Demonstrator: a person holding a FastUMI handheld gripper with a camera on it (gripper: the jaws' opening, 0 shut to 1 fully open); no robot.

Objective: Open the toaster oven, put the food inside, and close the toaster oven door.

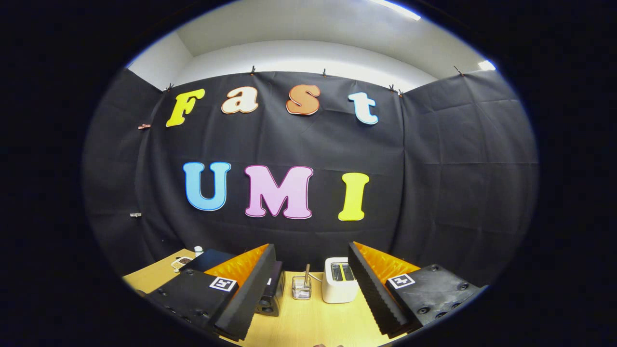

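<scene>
Gripper view: gripper (308, 289) fingers spreading wide, grasping nothing. Dark boxy toaster oven (271, 291) sitting beyond the left finger on the pale wooden table (308, 323); white slot toaster (340, 279) and clear glass holder (301, 287) standing between the fingers. Every step appears pending.

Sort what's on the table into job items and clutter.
Job: gripper, fingers open; black appliance behind one finger, likely the toaster oven; dish of food.
Clutter: white toaster; glass cup; small white bottle.
</scene>
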